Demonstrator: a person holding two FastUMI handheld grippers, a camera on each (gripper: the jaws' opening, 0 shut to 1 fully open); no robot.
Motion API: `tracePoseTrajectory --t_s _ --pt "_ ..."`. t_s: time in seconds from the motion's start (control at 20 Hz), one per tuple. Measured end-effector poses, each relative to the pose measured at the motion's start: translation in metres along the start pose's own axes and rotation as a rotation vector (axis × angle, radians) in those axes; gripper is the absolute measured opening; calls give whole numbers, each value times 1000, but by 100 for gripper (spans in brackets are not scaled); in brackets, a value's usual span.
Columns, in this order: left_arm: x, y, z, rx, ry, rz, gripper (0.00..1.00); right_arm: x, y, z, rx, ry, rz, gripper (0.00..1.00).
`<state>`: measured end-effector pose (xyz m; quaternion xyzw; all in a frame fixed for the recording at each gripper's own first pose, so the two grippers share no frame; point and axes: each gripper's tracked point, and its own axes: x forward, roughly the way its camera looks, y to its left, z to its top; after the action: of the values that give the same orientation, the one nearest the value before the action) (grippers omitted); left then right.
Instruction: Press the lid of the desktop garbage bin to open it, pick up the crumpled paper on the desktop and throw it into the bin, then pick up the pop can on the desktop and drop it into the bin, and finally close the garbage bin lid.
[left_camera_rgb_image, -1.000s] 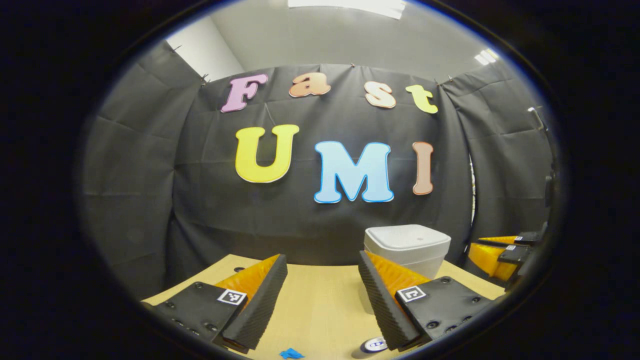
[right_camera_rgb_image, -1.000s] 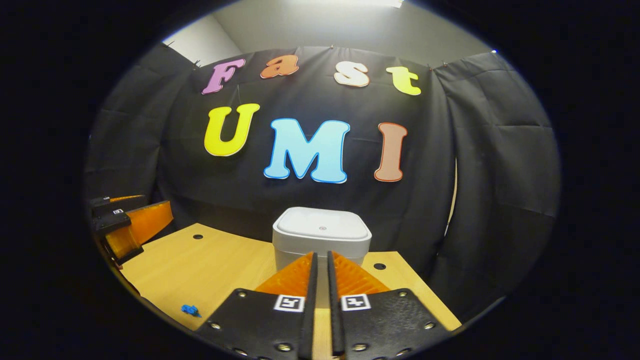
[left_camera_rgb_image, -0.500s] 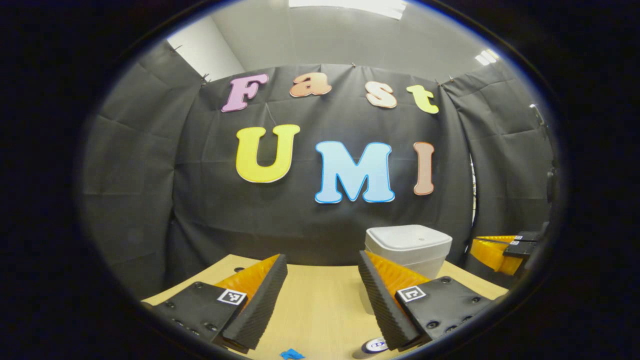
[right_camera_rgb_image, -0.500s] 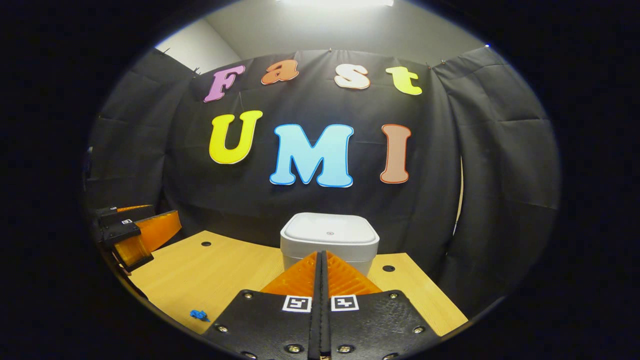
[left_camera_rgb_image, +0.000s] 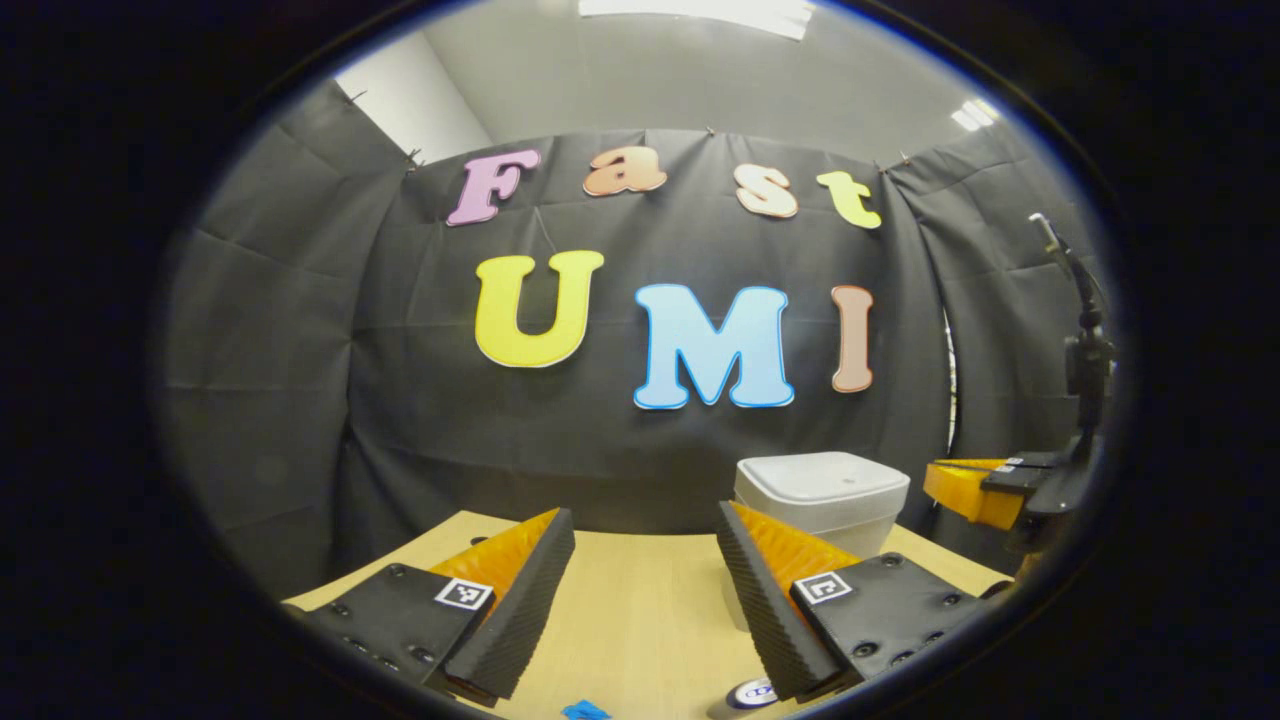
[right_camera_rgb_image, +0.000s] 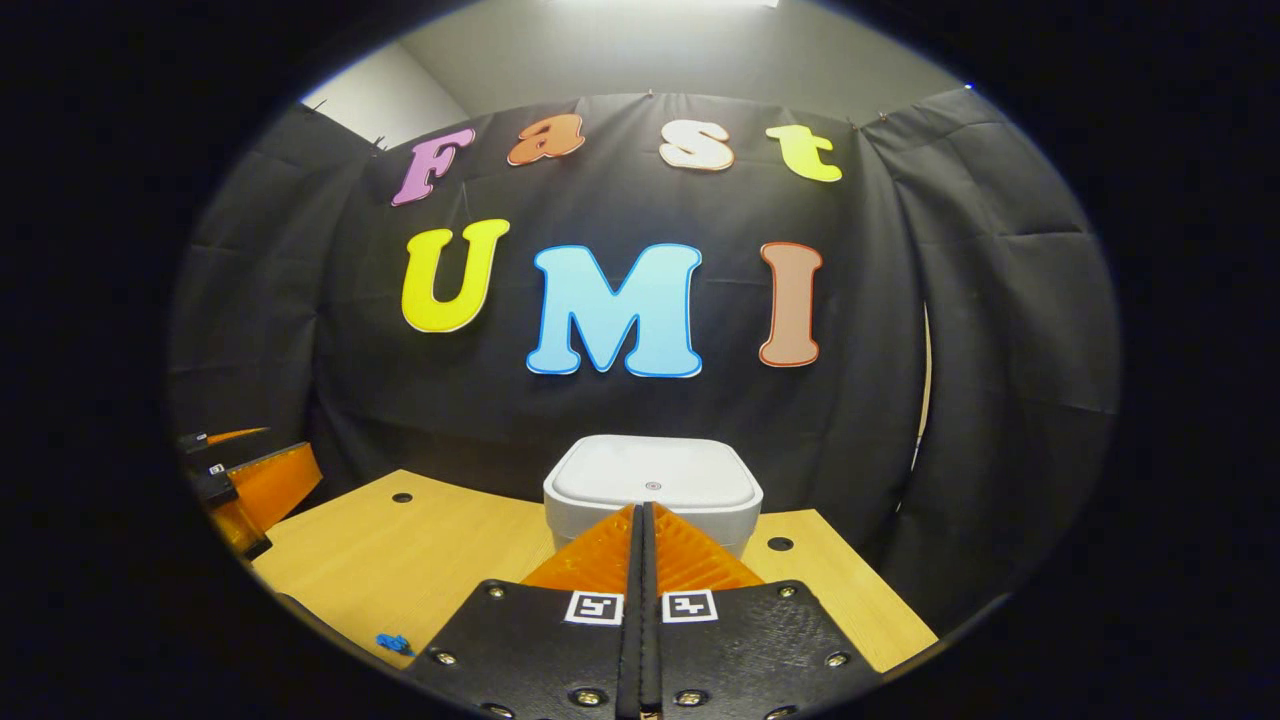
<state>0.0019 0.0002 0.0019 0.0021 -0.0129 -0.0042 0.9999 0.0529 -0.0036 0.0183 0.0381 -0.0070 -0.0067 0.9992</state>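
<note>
The white desktop bin (right_camera_rgb_image: 652, 485) stands at the back of the wooden table (right_camera_rgb_image: 420, 570) with its lid down. My right gripper (right_camera_rgb_image: 641, 510) is shut with nothing between its fingers, and it points at the bin's front from just short of it. In the left gripper view the bin (left_camera_rgb_image: 822, 488) sits at the right, behind my open left gripper (left_camera_rgb_image: 642, 515), which hovers over the table (left_camera_rgb_image: 640, 610). The pop can's top (left_camera_rgb_image: 748, 692) peeks out low beside the right finger. The right gripper (left_camera_rgb_image: 935, 482) shows at the far right, beside the bin.
A small blue scrap (right_camera_rgb_image: 395, 643) lies near the table's front left edge and appears again as a blue scrap (left_camera_rgb_image: 585, 710) below my left fingers. The left gripper (right_camera_rgb_image: 293, 443) hangs at the table's left end. Black cloth walls close in behind the bin. The tabletop has round holes (right_camera_rgb_image: 779, 544).
The right gripper's fingers have closed from a narrow gap to fully shut, and it has risen a little near the bin. The left gripper has barely moved.
</note>
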Motion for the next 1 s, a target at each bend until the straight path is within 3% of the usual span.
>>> tracePoseTrajectory --t_s 0.65,1.0 --pt "3 21 -6 6 47 64 96 90 -6 -9 25 59 9 0" --pt "1 24 -6 10 57 79 96 104 -8 -24 29 97 7 0"
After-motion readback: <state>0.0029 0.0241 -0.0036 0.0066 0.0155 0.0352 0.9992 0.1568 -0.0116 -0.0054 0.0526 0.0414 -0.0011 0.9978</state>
